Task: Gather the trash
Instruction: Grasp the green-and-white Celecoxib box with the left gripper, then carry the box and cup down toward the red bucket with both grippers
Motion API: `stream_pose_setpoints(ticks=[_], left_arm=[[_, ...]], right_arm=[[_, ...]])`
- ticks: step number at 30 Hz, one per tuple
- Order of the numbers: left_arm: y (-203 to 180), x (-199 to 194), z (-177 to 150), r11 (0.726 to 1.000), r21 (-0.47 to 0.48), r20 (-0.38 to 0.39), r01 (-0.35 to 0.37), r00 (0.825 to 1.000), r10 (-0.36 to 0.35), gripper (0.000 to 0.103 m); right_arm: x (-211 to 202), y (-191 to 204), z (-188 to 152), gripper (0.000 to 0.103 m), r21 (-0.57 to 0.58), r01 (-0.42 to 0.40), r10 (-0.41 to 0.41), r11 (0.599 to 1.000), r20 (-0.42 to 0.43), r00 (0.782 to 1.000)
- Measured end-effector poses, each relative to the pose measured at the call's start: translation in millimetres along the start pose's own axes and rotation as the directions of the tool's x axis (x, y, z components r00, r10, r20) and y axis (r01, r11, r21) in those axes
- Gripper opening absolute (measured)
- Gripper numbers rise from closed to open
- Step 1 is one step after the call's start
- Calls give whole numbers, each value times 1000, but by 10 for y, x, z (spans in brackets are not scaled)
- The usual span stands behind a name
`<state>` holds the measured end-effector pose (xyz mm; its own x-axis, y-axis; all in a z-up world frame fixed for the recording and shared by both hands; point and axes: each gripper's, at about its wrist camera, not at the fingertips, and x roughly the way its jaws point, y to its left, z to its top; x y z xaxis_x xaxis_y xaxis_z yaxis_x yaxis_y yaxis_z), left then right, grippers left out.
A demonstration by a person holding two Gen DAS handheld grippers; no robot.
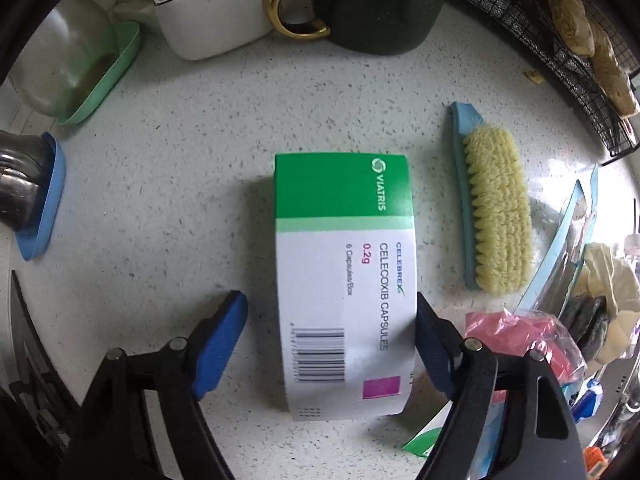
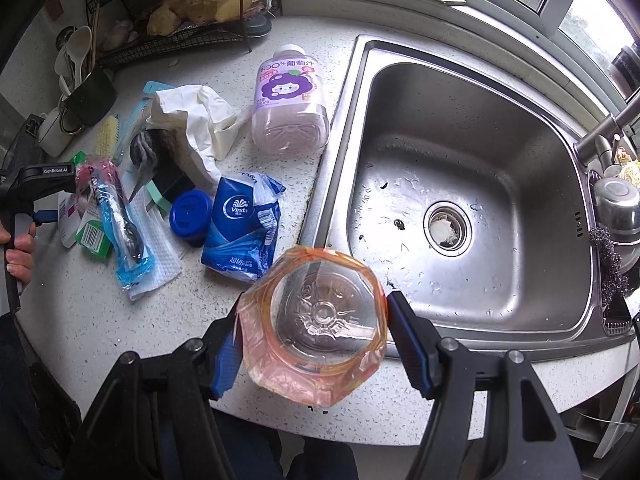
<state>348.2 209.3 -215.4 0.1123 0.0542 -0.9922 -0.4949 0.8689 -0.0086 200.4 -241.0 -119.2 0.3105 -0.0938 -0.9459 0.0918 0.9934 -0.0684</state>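
A green and white medicine box lies on the speckled counter. My left gripper points down over its near end with the box between the blue fingers. The right finger touches the box's edge, the left finger stands a gap away, so the gripper is open. My right gripper is shut on a clear plastic bottle with an orange label, seen bottom-first above the counter's front edge beside the sink.
More litter lies on the counter: a purple juice bottle, a blue tissue pack, a blue lid, crumpled white paper and a wrapped toothbrush. A scrub brush, a green mug and a wire rack stand close by. The steel sink is at right.
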Motion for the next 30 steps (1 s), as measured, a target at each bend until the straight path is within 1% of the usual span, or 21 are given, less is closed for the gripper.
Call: stream_pose_setpoints(ticks=[1,2,3,4,6,8,10,11,15,19,21,22,24,26,28,30], left_arm=[[-7,-6,-26,1000,13,5,2,1000,-2,75],[-9,-30,-78,1000,25,16,3,1000,-3,65],[-11,-52,-99,999,36,27,5,1000,-6,58],[-9,-55,-121,999,43,25,7,1000,-8,56],[2,-56,-175,998,57,32,7,999,-9,56],[90,-78,-312,998,58,37,13,999,-15,56],[169,-137,-437,998,60,58,14,998,-18,56],[119,-252,-549,998,60,73,7,997,-11,56],[170,-564,-899,998,62,139,2,990,-11,56],[171,-905,-1305,997,76,176,33,983,-46,56],[145,-1120,-1540,994,100,207,51,976,-71,56],[203,-1273,-1611,991,105,213,80,972,-101,56],[213,-1469,-1853,984,114,226,138,961,-161,56],[79,-1603,-1955,980,128,250,151,951,-179,56],[44,-1790,-2225,973,150,267,176,940,-212,56],[19,-1938,-2472,967,179,287,181,931,-227,56]], right_arm=[[-1,-6,-12,64,2,-1,1,1000,0,1000],[-1,-13,-22,64,3,-2,2,1000,0,1000],[-2,-17,-35,64,5,0,0,1000,0,1000],[-3,-18,-47,64,6,0,0,1000,0,1000],[-11,-17,-73,64,7,-4,4,1000,0,1000],[-21,-7,-103,64,3,-12,12,1000,0,1000],[-34,6,-134,64,-9,-17,17,1000,2,1000],[-45,16,-148,64,-17,-19,19,1000,4,1000],[-123,15,-201,64,-36,-46,47,998,23,999],[-271,-8,-287,64,-62,-68,72,996,63,995],[-387,-33,-351,64,-77,-84,91,993,88,992],[-450,-46,-387,64,-86,-94,103,992,100,990],[-576,-73,-470,64,-106,-116,128,988,122,984],[-684,-103,-550,64,-128,-134,152,983,141,978],[-792,-126,-653,64,-153,-146,171,977,159,972],[-906,-149,-772,64,-184,-154,187,971,181,965]])
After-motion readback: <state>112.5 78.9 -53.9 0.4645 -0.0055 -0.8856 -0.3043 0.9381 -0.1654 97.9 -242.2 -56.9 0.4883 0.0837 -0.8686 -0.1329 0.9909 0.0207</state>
